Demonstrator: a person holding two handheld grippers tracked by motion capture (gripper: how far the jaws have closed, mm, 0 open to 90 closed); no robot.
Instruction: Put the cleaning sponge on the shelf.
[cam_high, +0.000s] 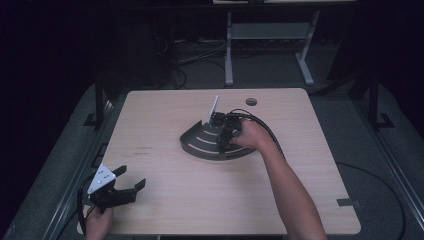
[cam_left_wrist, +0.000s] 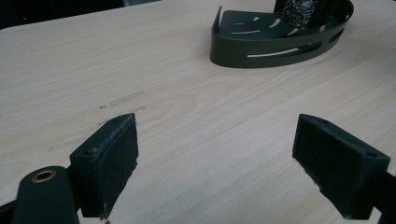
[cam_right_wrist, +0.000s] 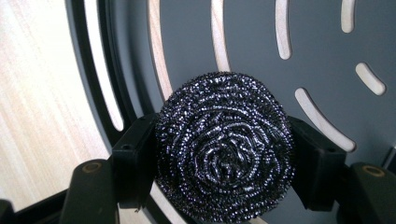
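A dark grey quarter-round rack (cam_high: 202, 142) with slotted floor and low rim lies near the table's middle. My right gripper (cam_high: 226, 140) points down into it, shut on a round steel wool scourer (cam_right_wrist: 224, 147) that sits between both jaws just above the slotted floor (cam_right_wrist: 261, 42). The left gripper view shows the rack (cam_left_wrist: 275, 39) far off, with the scourer (cam_left_wrist: 299, 11) inside it. My left gripper (cam_high: 131, 180) rests near the table's front left corner, open, with bare wood between its pads (cam_left_wrist: 109, 163).
The pale wooden table (cam_high: 165, 200) has a small round grommet (cam_high: 251, 101) at its back edge. Cables trail from the right gripper over the person's hand (cam_high: 252, 135). Beyond the table stand a white desk frame (cam_high: 270, 35) and floor cables.
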